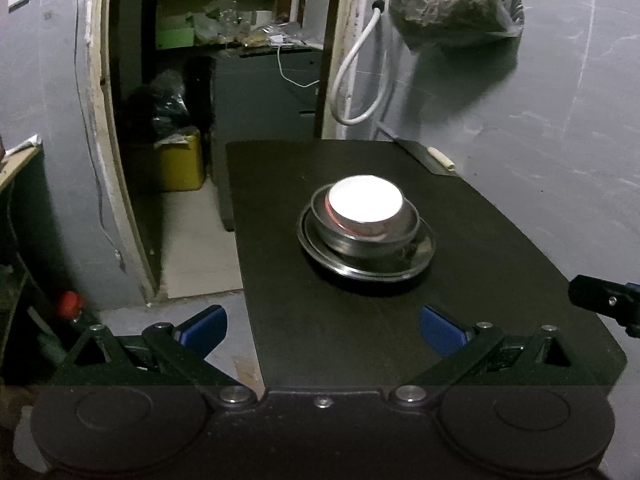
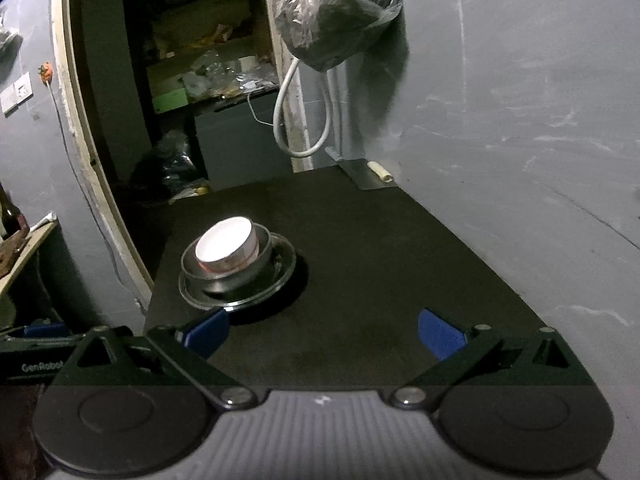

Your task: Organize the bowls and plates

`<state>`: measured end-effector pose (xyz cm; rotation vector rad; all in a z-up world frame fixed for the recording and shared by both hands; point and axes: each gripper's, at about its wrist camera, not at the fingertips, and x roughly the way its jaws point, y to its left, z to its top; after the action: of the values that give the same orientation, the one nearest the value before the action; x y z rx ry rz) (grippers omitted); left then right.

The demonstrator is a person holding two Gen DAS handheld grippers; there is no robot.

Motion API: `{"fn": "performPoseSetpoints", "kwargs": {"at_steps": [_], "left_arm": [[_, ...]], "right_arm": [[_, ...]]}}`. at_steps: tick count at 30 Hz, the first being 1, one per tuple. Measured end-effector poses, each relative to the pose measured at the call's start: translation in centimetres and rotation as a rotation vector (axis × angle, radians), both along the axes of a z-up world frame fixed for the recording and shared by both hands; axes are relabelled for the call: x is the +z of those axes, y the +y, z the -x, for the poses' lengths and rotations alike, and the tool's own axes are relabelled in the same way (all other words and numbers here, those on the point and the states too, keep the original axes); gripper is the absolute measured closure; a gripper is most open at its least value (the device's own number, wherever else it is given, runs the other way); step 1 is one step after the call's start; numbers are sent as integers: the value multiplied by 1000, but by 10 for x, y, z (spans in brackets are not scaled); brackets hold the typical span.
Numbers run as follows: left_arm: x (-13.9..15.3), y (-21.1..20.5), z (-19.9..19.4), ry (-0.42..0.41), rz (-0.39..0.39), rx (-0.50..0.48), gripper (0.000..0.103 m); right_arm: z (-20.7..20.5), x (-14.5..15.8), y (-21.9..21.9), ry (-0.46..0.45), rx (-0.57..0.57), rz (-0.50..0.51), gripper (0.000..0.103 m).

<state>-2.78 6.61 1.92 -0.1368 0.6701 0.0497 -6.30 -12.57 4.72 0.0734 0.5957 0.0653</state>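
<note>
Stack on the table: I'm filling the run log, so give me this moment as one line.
stack: white bowl in metal bowl on metal plate | left hand-held gripper: open, empty | right hand-held gripper: open, empty

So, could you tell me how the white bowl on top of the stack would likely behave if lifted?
The white bowl looks rigid and probably light. It sits tilted in the steel bowl, so it may rock or slide when nudged. Its glossy wall could prove slippery.

Plates: one steel plate (image 1: 366, 270) (image 2: 236, 296)
Bowls: two, a steel bowl (image 1: 366, 242) (image 2: 224, 280) and a white bowl (image 1: 366, 204) (image 2: 226, 246)
Tables: one table (image 1: 500, 280) (image 2: 380, 260)
Hanging bags: one bag (image 1: 456, 4) (image 2: 340, 16)
</note>
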Motion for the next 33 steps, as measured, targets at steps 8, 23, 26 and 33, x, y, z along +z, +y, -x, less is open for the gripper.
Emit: {"fn": "performPoseSetpoints", "kwargs": {"at_steps": [8,23,26,33], "left_arm": [[-3,4,19,-7,37,24,1],[4,-16,29,7,-17,139,1],[3,-20,31,15,-7,154,1],[-5,-31,31,44,-5,158,1]], "right_arm": [[17,11,4,-16,-13,31,0],[19,-3,-30,-6,56,-27,0],[17,-5,-38,-3,68,-49,0],[8,-18,-45,46,129,-42,0]]}}
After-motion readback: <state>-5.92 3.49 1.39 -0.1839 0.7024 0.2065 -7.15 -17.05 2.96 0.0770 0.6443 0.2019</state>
